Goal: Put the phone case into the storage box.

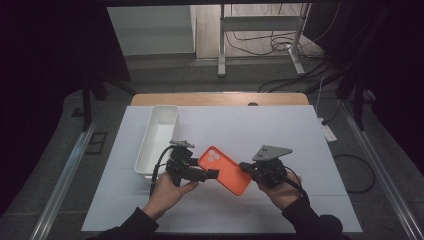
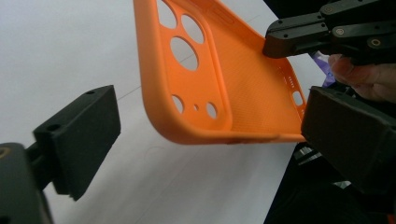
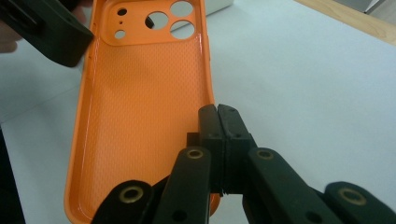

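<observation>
My right gripper (image 3: pixel 218 116) pinched the case (image 3: pixel 144 102) rim; left gripper (image 2: pixel 205 126) gaped, so it could twist loose.

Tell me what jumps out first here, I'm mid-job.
The bright orange phone case, held off the white table between both tongs. The right tongs are clamped on its side edge; the left tongs stand open around its camera-hole end. A white bin sits at the left.
</observation>
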Tool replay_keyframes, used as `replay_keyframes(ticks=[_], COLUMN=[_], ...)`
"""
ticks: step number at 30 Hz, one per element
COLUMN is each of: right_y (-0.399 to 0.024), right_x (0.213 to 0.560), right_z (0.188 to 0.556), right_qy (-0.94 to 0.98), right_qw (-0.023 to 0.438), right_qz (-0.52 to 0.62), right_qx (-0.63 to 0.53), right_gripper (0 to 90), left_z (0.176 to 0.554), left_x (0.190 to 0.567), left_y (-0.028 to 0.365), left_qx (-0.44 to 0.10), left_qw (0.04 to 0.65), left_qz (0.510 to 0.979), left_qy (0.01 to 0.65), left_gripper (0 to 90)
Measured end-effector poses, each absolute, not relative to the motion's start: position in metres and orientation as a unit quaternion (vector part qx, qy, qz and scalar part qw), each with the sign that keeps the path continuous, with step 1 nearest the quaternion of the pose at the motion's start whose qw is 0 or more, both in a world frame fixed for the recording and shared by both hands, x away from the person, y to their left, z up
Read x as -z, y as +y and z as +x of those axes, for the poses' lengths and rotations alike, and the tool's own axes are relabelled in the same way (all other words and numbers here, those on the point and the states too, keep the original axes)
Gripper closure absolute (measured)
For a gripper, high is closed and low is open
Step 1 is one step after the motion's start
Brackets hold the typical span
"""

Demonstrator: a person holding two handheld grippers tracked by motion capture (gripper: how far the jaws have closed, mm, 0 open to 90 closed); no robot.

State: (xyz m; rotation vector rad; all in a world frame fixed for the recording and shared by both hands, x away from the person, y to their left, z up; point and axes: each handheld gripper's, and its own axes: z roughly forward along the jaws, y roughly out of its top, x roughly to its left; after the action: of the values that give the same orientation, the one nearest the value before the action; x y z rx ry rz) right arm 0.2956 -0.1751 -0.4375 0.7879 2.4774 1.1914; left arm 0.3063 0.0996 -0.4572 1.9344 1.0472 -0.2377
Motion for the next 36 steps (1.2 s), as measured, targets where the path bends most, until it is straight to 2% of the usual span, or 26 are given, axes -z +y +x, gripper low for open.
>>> replay_keyframes(ticks=[11, 20, 31, 32, 36], right_y=[-0.172, -0.17, -0.167, -0.167, -0.164], right_x=[0.437, 0.436, 0.439, 0.439, 0.442], right_z=[0.294, 0.293, 0.291, 0.291, 0.292], right_qy=[0.857, 0.858, 0.86, 0.86, 0.864], right_qw=[0.141, 0.142, 0.15, 0.15, 0.152], right_qz=[0.266, 0.258, 0.252, 0.252, 0.249], right_qx=[-0.417, -0.42, -0.417, -0.417, -0.411], right_gripper=[89.2, 89.2, 89.1, 89.1, 88.3], left_z=[0.31, 0.31, 0.312, 0.312, 0.311], left_x=[0.465, 0.465, 0.473, 0.475, 0.478], left_y=[0.091, 0.092, 0.101, 0.102, 0.103], left_qx=[0.135, 0.146, 0.204, 0.216, 0.236], left_qw=[0.458, 0.465, 0.5, 0.505, 0.519], left_qz=[0.77, 0.758, 0.713, 0.705, 0.682], left_qy=[0.424, 0.433, 0.447, 0.448, 0.458], left_gripper=[24.8, 39.7, 69.2, 69.2, 82.5])
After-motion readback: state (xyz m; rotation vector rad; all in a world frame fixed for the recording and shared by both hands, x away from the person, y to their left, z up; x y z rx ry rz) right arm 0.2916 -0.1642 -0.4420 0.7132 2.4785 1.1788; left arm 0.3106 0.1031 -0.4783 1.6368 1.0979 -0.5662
